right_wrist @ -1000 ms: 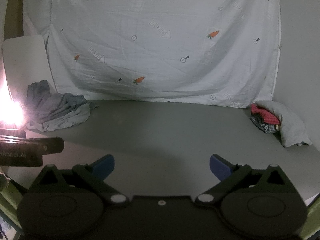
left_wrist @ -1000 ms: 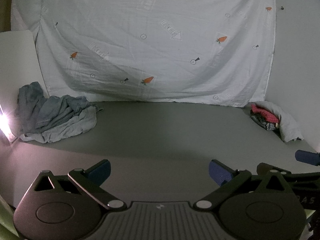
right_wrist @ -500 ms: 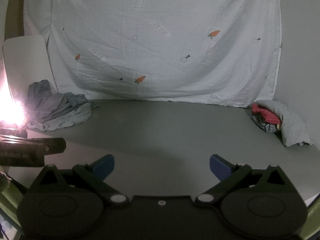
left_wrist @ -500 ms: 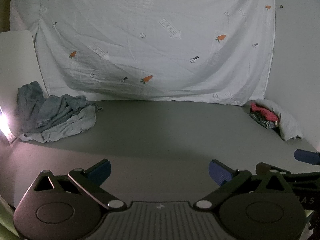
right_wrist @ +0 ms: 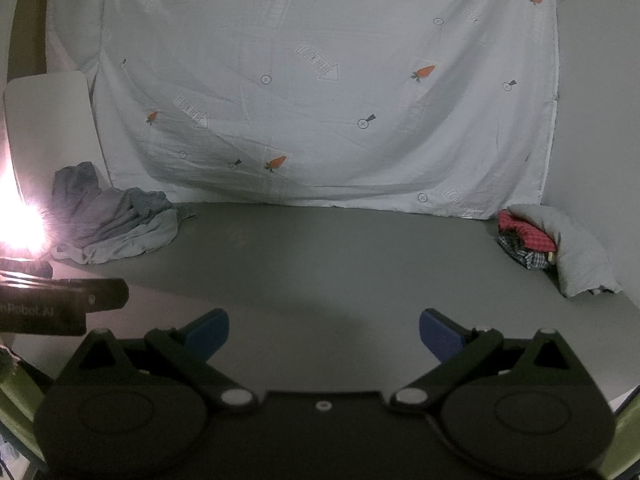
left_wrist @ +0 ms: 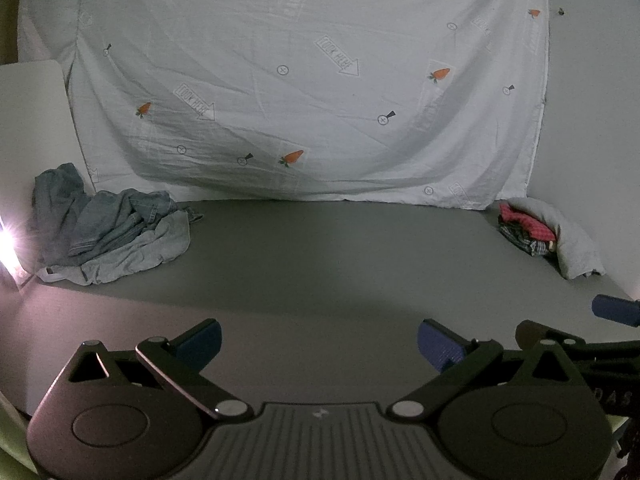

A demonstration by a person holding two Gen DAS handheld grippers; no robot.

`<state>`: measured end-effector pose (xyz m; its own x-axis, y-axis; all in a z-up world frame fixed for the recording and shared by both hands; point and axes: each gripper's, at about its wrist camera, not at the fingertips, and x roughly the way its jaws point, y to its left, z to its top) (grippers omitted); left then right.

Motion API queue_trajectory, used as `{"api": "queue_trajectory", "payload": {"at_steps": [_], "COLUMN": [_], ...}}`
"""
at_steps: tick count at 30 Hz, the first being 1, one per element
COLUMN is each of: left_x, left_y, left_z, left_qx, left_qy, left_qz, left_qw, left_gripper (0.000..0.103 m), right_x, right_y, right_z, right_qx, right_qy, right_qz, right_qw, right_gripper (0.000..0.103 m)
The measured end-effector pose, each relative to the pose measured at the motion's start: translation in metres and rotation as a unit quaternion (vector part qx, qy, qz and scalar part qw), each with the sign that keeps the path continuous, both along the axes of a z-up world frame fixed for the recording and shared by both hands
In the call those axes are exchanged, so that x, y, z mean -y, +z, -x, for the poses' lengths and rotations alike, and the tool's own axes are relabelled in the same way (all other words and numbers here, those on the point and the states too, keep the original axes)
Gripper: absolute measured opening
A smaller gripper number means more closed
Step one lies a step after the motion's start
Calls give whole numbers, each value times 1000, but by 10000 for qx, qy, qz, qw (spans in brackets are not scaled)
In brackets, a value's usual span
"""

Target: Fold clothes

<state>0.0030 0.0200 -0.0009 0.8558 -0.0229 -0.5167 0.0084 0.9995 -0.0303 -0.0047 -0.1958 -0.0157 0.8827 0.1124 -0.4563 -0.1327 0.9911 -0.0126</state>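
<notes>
Left tongs point(left_wrist: 318, 346) and right tongs point(right_wrist: 324, 338) both spread wide, holding nothing, above the grey table point(left_wrist: 320, 264). Denim clothes pile point(left_wrist: 108, 236) at mid-left of frame; red and plaid clothes point(left_wrist: 528, 232) mid-right, beside grey cloth point(left_wrist: 572, 244).

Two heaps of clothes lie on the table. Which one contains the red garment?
The small heap at the right edge, beside a grey cloth. The larger heap at the left holds only blue denim and pale grey fabric.
</notes>
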Motion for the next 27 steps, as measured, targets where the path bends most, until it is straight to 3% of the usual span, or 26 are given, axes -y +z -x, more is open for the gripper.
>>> {"api": "queue_trajectory", "payload": {"at_steps": [16, 22, 27], "left_x": [6, 12, 23], "left_y": [-6, -19, -28], "left_z": [5, -12, -50], "left_qx": [-93, -356, -530], "left_qy": [-45, -100, -135], "left_qz": [51, 470, 869], "left_qw": [9999, 9982, 9947], "left_gripper": [103, 103, 103], "right_x": [3, 26, 53], "right_y": [-2, -15, -26], "right_z": [1, -9, -45], "right_qx": [153, 131, -106], "right_qy": [-69, -158, -139], "right_qz": [-110, -324, -512], "right_qw": [9998, 9993, 9985], "right_gripper": [103, 103, 103]}}
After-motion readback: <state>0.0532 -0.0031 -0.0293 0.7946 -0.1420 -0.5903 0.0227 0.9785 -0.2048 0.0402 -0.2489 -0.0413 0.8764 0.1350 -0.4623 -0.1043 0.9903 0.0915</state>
